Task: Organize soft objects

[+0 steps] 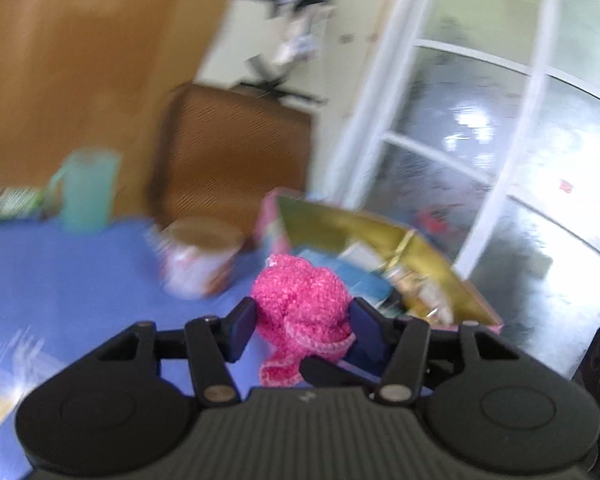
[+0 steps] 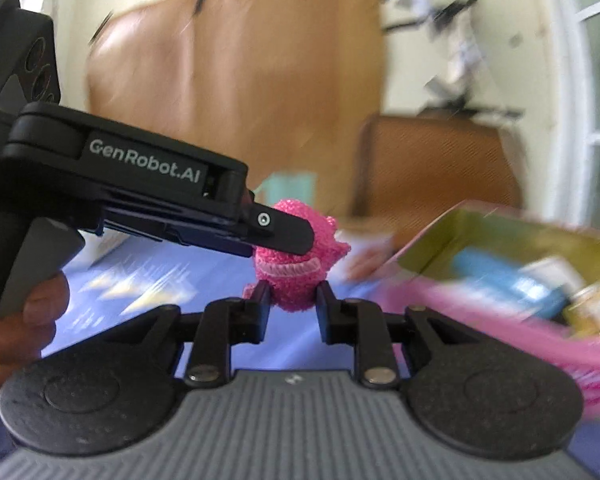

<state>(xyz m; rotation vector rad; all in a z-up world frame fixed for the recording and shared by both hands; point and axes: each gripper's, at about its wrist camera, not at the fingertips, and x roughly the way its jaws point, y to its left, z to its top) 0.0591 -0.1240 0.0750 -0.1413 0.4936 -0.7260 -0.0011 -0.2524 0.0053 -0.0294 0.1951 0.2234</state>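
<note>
- While both views are pretty smeared, the pinch is clear enough: the left gripper [image 1: 304,320] has its pads pressed on either side of a fuzzy pink toy [image 1: 300,304], squeezing its upper part.
- Right gripper [image 2: 293,300] is clamped on the same toy [image 2: 294,264] from below, fingers [image 2: 261,300] nipping its bottom end. So it's held by both at once, up off the table.
- From the right wrist view, the left gripper [image 2: 288,236] comes in from the left side, one black finger lying across the toy's top. Can't see its other finger there.
- A hand [image 2: 24,320] wraps that gripper's handle at the left edge.
- Toy has a lighter pink ribbed band on it, and a bit dangles below the left pads.
- Under it all is a blue table [image 1: 60,280].
- Just right of the toy sits an open box [image 1: 380,232], pink outside, gold inside, with blurry stuff in it.
- Behind the toy to the left, a round tin [image 1: 198,256], and farther back a green mug [image 1: 86,188].
- A brown chair [image 1: 232,152] stands past the table.
</note>
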